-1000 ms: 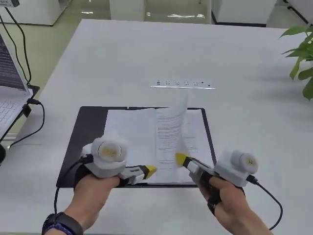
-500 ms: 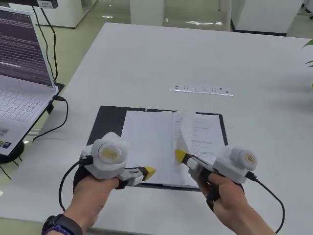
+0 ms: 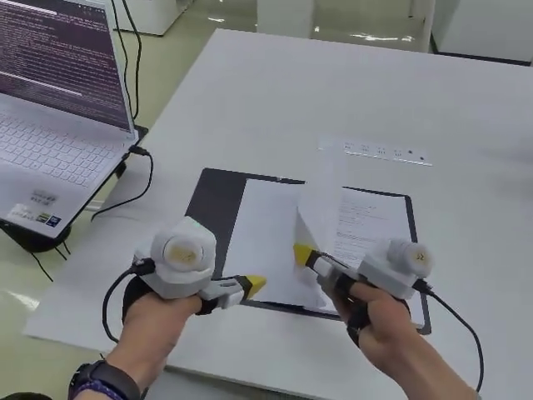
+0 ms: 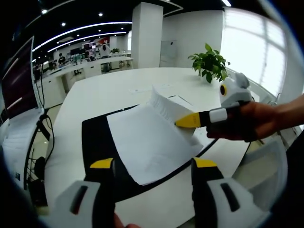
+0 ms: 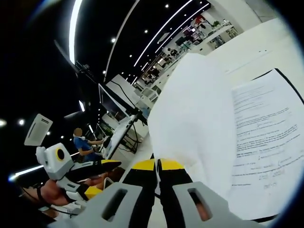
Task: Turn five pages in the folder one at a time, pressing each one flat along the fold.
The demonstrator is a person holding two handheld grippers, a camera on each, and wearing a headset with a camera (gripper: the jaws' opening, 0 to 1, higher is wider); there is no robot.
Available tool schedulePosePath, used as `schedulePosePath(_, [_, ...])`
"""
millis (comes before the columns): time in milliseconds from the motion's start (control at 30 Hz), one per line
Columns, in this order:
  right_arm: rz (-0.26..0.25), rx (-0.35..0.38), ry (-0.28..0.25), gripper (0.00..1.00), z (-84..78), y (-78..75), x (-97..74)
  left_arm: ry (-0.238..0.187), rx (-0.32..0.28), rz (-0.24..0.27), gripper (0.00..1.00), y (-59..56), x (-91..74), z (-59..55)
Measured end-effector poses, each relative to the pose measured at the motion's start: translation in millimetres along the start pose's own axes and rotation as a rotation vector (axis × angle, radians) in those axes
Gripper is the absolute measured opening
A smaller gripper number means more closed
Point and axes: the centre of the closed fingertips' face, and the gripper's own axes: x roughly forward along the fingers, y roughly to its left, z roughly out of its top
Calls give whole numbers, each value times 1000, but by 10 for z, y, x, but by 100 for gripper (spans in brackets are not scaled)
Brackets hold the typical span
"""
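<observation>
Your right hand-held gripper (image 3: 301, 253) is grasping the upright page (image 3: 321, 204) mid-frame; your left hand-held gripper (image 3: 254, 286) is hovering released at the lower edge of the folder (image 3: 215, 208).

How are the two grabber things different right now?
The right gripper is shut, pinching the lifted page; the left gripper is open and holds nothing. The right one reaches over the middle of the folder; the left one is by its near edge. Both have yellow tips.
</observation>
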Motion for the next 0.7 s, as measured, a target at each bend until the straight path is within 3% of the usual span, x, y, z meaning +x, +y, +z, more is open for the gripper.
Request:
schedulePosePath(233, [19, 11, 38, 0, -142, 95, 221, -5, -28, 17, 64, 84, -56, -49])
schedulePosePath(333, [33, 1, 78, 0, -227, 146, 288, -9, -41, 20, 62, 111, -84, -50])
schedulePosePath(500, [37, 4, 108, 0, -303, 120, 355, -10, -53, 50, 63, 249, -149, -51])
schedulePosePath(700, [39, 16, 131, 0, -369, 102, 451, -17, -72, 67, 63, 303, -199, -30])
